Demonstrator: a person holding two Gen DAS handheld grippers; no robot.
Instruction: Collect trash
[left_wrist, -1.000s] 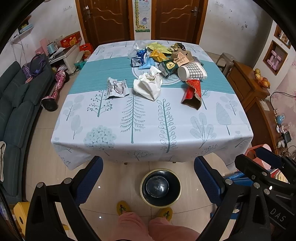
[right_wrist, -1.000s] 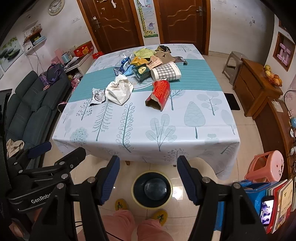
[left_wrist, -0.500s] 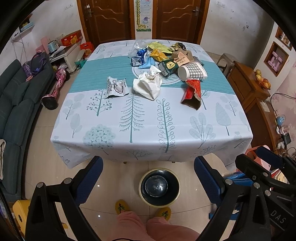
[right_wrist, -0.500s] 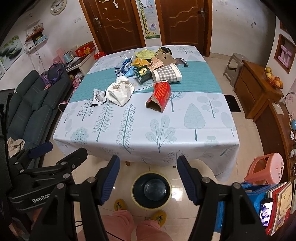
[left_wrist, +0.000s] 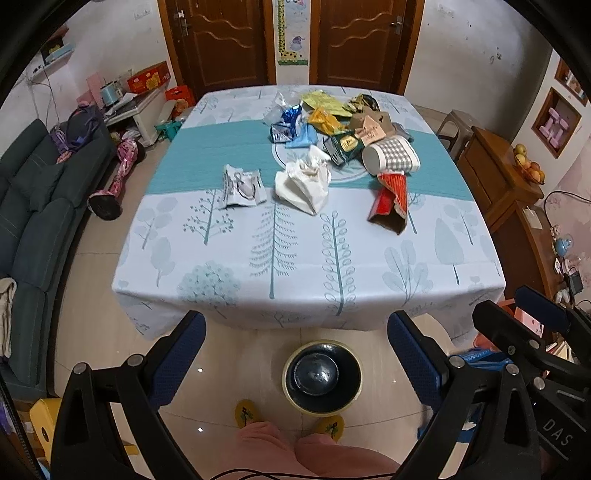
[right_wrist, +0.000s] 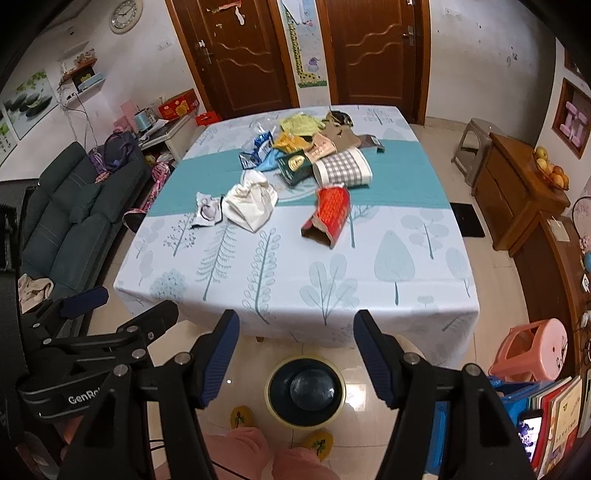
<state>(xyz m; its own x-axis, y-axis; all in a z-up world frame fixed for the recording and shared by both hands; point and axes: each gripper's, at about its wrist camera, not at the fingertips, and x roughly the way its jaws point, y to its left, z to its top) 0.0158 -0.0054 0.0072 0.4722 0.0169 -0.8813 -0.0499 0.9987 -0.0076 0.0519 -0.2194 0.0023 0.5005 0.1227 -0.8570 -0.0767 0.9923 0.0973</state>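
Observation:
Trash lies on the far half of the table (left_wrist: 280, 266): a crumpled white paper bag (left_wrist: 304, 182) (right_wrist: 251, 201), a red carton (left_wrist: 391, 199) (right_wrist: 328, 214) on its side, a checked paper cup (left_wrist: 391, 158) (right_wrist: 341, 171), a flat white wrapper (left_wrist: 242, 186) (right_wrist: 208, 210) and a heap of coloured wrappers (left_wrist: 325, 122) (right_wrist: 295, 147). A dark bin with a yellow rim (left_wrist: 321, 376) (right_wrist: 304, 391) stands on the floor before the table. My left gripper (left_wrist: 295, 339) and right gripper (right_wrist: 295, 339) hang open above the bin, short of the table edge, nothing between their fingers.
The person's pink trousers (left_wrist: 295, 450) and yellow slippers show at the bottom. A dark sofa (left_wrist: 33, 221) lines the left; wooden cabinets (left_wrist: 509, 192), a pink stool (right_wrist: 532, 350) and books (right_wrist: 554, 413) crowd the right. Two brown doors (left_wrist: 295, 40) close the far wall.

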